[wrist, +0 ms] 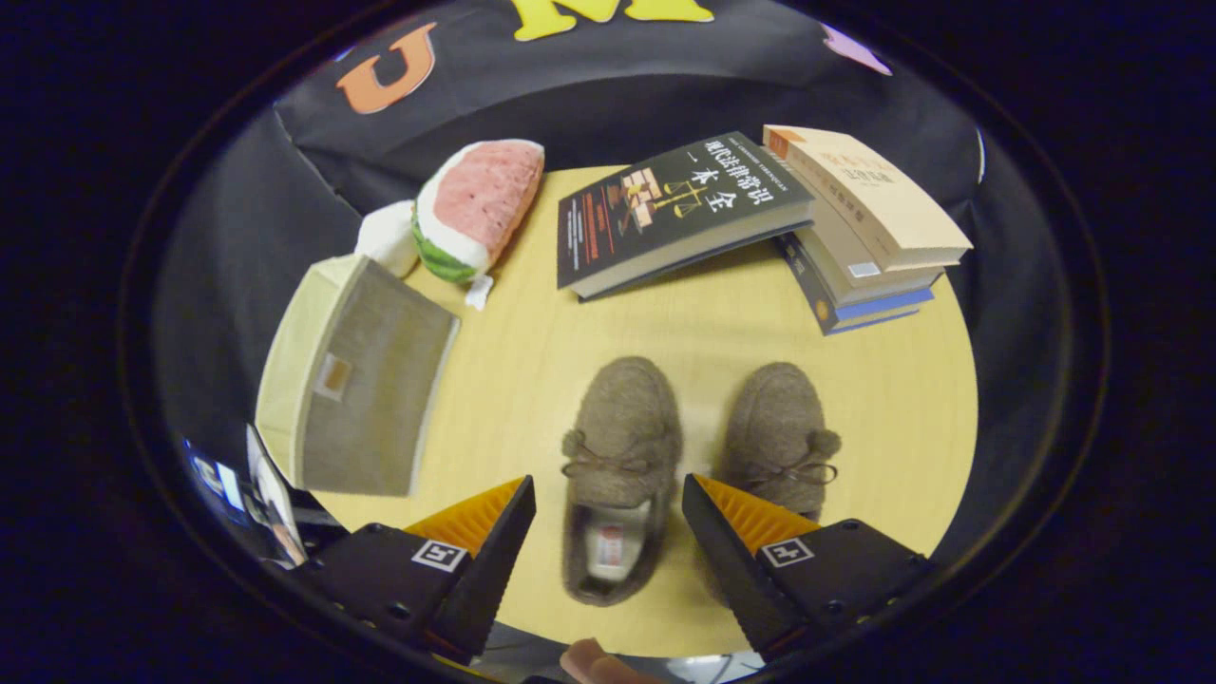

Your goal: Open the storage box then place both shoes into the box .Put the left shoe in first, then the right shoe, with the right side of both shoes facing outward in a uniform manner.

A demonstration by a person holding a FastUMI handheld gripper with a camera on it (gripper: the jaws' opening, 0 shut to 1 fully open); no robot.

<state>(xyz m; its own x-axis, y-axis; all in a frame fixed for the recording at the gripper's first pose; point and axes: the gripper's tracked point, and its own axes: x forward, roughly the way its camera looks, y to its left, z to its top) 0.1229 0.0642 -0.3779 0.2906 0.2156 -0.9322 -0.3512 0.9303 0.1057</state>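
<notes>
Two fuzzy brown shoes lie side by side on the yellow table [722, 323], toes pointing away from me. The left shoe [619, 446] sits between my fingers, its heel opening below the fingertips. Partly behind my right finger [750, 532] lies the right shoe [781, 437]. My gripper [608, 494] is open and hovers above the left shoe without touching it. A beige storage box [356, 380] with a grey lid stands shut, to the left of the shoes and beyond my left finger [475, 541].
A watermelon-slice plush toy [475, 209] lies beyond the box at the table's far edge. A dark book [679, 209] leans against a stack of books [860, 228] at the far right. A fingertip [594, 660] shows below the gripper.
</notes>
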